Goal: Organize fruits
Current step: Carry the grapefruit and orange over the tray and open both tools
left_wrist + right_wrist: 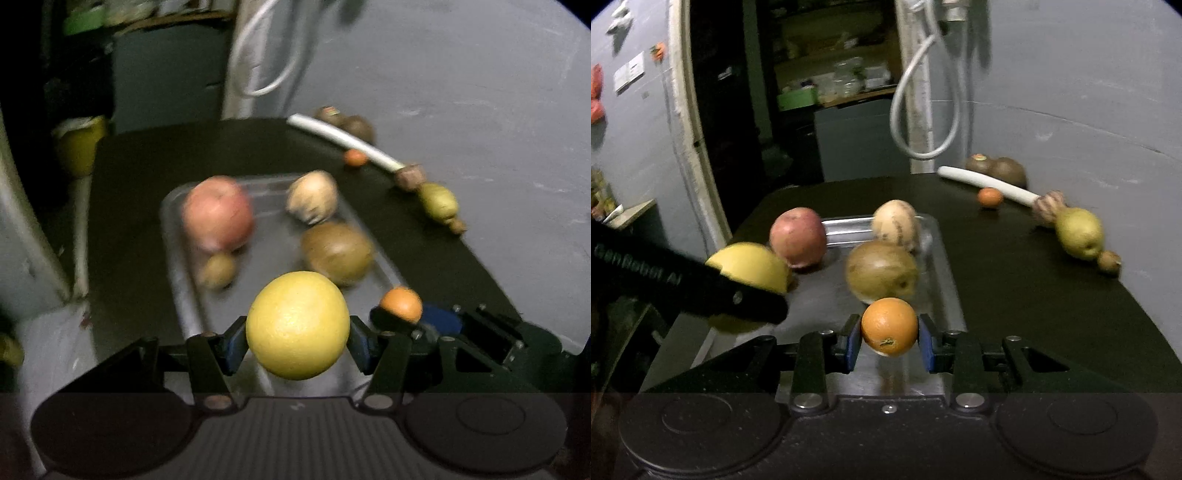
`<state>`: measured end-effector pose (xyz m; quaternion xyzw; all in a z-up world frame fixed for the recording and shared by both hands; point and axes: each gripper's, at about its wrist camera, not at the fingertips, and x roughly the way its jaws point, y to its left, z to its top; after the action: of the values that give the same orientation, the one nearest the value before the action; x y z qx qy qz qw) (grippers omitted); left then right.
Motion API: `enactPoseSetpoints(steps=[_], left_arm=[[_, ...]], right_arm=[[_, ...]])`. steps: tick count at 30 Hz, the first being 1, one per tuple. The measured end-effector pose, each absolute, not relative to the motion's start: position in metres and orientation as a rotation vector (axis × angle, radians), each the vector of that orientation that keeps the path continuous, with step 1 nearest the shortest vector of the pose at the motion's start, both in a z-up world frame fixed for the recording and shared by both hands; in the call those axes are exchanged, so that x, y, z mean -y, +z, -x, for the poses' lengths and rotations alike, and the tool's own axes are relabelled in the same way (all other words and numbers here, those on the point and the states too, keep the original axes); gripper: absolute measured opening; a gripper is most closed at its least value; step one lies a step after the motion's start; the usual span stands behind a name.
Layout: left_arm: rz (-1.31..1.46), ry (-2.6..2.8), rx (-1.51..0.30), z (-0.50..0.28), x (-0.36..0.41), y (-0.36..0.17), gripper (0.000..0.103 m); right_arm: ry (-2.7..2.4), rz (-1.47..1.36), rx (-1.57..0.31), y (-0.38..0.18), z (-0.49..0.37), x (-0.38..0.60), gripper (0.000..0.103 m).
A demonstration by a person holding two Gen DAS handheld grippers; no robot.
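Left claw (297, 345) is clamped on a large yellow citrus (297, 325), carried above the near end of the metal tray (181, 295); right claw (889, 343) is clamped on a small orange (889, 325), likewise held over the tray's near end, just right of the left claw. Step in hand, as judged: delivery of both fruits to the tray. Next move calls for lowering each onto bare tray floor at the near end, clear of the fruit already there, before parting the jaws, since round fruit may roll. Count in tray: four, namely one red apple (218, 214), one pale round fruit (313, 196), one brown-green fruit (337, 253), one small yellowish fruit (217, 270). Count loose on the black table (1015, 280): one pear (1079, 232), one small orange fruit (990, 197), two dark round fruits (997, 169), one small brown fruit (1109, 260), plus one white-handled utensil (986, 183)
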<state>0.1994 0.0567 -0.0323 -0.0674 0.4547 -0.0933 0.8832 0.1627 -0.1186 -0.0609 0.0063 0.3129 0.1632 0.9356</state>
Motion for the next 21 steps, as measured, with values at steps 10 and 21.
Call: enactPoseSetpoints(steps=[10, 21], left_arm=[[0.198, -0.077, -0.943, -0.202, -0.077, -0.048, 0.060], [0.165, -0.049, -0.959, -0.217, -0.059, -0.059, 0.060]], right_arm=[[0.365, 0.024, -0.664, -0.077, -0.179, 0.111, 0.034], [0.359, 0.023, -0.669, -0.082, -0.184, 0.111, 0.035]])
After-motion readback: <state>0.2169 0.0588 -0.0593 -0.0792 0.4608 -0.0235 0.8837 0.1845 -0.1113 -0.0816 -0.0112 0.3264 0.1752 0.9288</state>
